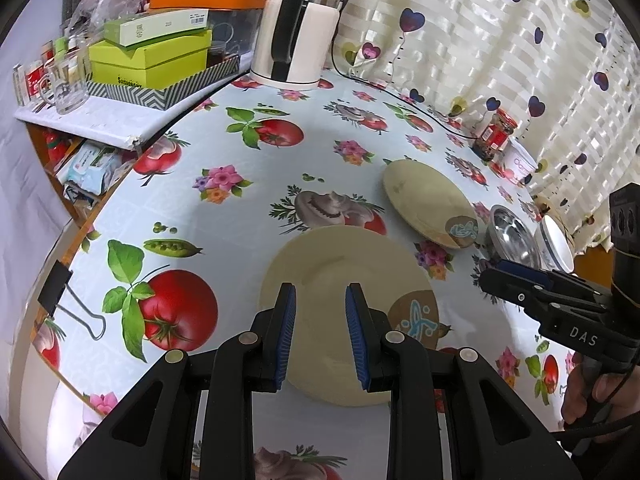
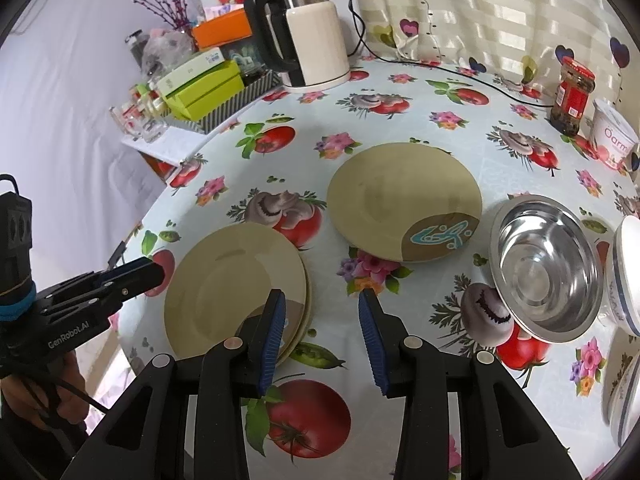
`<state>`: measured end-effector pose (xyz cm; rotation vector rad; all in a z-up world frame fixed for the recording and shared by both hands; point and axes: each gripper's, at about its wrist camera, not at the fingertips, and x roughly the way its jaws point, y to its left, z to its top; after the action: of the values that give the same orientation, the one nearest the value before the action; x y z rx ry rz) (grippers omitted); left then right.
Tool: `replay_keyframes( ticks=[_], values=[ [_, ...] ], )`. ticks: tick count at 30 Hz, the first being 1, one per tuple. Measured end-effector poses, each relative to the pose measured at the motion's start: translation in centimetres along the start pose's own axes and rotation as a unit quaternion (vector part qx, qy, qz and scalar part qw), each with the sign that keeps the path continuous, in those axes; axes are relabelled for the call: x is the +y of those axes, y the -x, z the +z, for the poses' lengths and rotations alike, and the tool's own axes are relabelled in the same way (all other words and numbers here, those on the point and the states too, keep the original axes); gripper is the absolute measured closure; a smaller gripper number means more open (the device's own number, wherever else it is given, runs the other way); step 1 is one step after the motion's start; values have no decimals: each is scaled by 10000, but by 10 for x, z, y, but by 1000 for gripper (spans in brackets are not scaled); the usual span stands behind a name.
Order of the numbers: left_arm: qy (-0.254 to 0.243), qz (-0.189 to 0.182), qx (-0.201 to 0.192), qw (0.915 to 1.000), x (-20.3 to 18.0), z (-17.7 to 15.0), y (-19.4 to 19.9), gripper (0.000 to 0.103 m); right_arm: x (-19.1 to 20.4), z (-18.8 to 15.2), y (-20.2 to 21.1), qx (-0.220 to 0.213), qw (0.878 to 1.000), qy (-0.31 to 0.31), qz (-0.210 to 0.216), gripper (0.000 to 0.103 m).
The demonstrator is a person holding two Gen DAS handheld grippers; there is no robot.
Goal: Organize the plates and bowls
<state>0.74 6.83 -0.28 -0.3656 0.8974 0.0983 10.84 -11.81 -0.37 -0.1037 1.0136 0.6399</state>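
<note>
Spreading across both views, the round worktop (image 2: 400,92) with the tomato-and-mushroom printed cloth is carrying all the tableware. Nearest its edge, a stack of beige round plates (image 2: 224,280) is lying flat; the top plate is sitting slightly off-centre, so a second rim is showing at the stack's right side. A single beige round plate with a brown-and-teal corner motif (image 2: 400,204) is lying well apart from the stack, toward the curtain. Just beside that plate, a shiny stainless-steel bowl (image 2: 548,264) is resting upright, with a white ceramic bowl with a blue band (image 2: 624,280) close against its far side.

The left tongs (image 1: 320,332) are hanging above the stack with a moderate gap between the blue pads and nothing between them. The right tongs (image 2: 320,340) are hovering over bare cloth between the stack and the steel bowl, jaws parted wider and likewise empty.

Judging from this layout, the single plate is the next candidate for the stack, with the bowls remaining to be grouped. Hazards:
- The plate is lying flat, so the pads may be sliding over its rim instead of gripping it.
- Pushing the plate sideways may be knocking it into the steel bowl.
- The stack is sitting near the worktop edge and is already misaligned; a careless placement may be shifting it outward.
- The two tongs are working close together and may be colliding.
</note>
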Motion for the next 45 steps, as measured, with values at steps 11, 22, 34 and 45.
replay_keyframes(
  ticks=[11, 22, 34, 45],
  values=[
    [-43, -81, 62, 9999, -9, 2, -5, 76, -1, 2, 6, -80, 9999, 18, -72, 50],
    [-98, -187, 99, 9997, -22, 10, -12, 76, -11, 5, 8, -118, 9998, -73, -164, 46],
    [-156, -335, 129, 9992, -38, 20, -20, 76, -20, 9, 10, -185, 9996, -58, -210, 46],
    [-165, -383, 193, 9989, -45, 30, -30, 76, -25, 18, 11, -237, 9996, -21, -173, 46]
  ],
)
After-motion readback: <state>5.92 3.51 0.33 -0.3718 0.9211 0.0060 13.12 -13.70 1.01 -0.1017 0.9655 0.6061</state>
